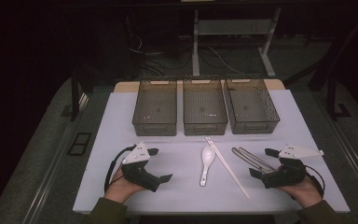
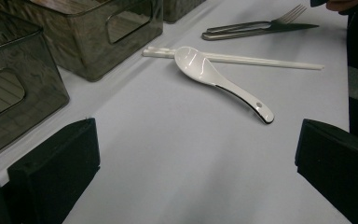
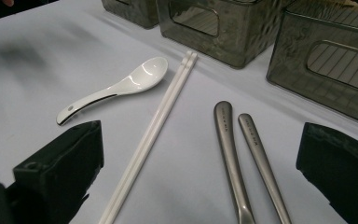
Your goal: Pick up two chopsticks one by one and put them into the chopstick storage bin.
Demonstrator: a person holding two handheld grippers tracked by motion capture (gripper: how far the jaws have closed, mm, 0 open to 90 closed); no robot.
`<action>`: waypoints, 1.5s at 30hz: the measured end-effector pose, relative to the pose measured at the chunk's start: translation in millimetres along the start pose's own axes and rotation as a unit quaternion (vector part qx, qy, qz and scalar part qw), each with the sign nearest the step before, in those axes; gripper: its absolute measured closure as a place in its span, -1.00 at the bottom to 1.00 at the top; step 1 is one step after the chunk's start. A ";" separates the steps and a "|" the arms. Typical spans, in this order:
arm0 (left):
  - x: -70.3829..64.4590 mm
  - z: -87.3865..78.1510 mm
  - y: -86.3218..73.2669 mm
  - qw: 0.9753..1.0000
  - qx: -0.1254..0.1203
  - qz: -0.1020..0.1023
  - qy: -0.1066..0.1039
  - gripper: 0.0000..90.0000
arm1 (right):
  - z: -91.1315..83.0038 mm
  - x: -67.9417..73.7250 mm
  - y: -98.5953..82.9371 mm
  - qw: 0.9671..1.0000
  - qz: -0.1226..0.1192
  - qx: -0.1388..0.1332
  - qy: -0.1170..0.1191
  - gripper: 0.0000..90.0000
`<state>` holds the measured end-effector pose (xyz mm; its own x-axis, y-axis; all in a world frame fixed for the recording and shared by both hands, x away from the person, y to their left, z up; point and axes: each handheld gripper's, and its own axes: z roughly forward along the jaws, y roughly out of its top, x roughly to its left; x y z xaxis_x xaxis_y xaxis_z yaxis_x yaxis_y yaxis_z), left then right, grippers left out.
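Both grippers, left (image 1: 160, 164) and right (image 1: 261, 162), rest wide-jawed and empty beside the glossy white ceramic soup spoon (image 1: 206, 164) lying mid-table, touching the pair of long white chopsticks (image 1: 226, 166), so any grab there might knock the neighbour askew.

On the desk (image 1: 121, 186) I am seeing three bins standing in a row along the far side: the left bin (image 1: 154, 108), the middle bin (image 1: 204, 107) and the right bin (image 1: 251, 106), each just beside the next. Before them the spoon (image 1: 206, 164) is lying at centre, the chopsticks (image 1: 227, 167) just to its right, and the fork and knife (image 1: 251, 158) farther right. I am resting the left hand-held gripper (image 1: 160, 164) left of the spoon and the right hand-held gripper (image 1: 263, 162) beside the fork and knife.
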<state>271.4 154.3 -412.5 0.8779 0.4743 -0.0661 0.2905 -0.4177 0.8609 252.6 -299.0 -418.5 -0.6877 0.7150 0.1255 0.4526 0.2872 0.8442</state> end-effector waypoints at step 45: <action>-2.4 -0.8 -1.0 1.000 0.012 -0.011 0.002 -1.00 | 33.7 6.2 28.7 0.997 0.002 0.072 0.016 -0.98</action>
<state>268.8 154.2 -412.8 0.8699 0.4863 -0.0822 0.3180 -0.4257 0.8471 280.4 -264.9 -411.1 -0.7026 0.6964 0.1465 0.5305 0.3753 0.7600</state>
